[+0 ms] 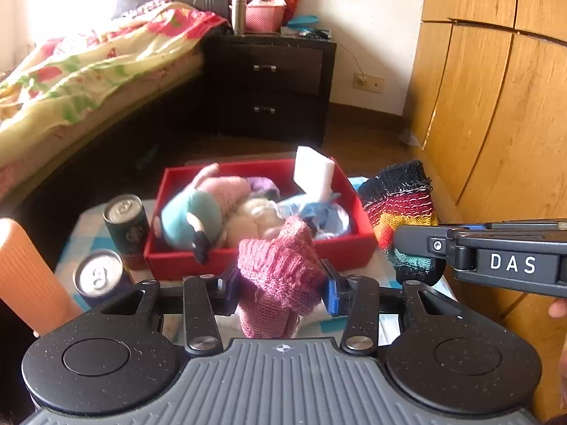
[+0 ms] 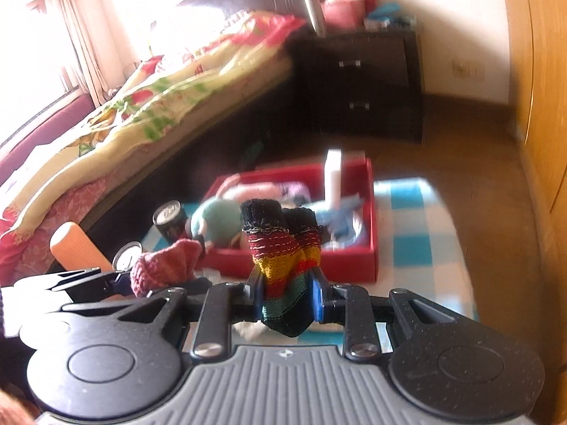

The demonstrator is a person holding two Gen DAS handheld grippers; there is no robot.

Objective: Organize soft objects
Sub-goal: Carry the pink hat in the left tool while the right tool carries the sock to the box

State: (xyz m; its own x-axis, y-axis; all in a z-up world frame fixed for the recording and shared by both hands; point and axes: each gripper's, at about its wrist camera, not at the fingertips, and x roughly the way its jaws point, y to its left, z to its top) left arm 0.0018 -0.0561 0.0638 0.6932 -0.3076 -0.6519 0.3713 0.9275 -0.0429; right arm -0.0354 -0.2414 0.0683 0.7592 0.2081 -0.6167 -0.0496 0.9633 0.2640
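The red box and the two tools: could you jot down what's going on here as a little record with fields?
Red box: open, on a blue-checked cloth, in front of both tools
In the box: teal plush toy, white block standing up, other soft items
Left tool: pink knit piece between its fingers, lifted, jaws opening
Right tool: shut on a striped knit sock
Beside the box: two drink cans, orange ribbed object
Background: bed, dark nightstand

Orange roll [image 1: 32, 276] cut by left edge. Box [image 2: 370, 209] contents blurred. Rear can [image 1: 129, 226] label unreadable.
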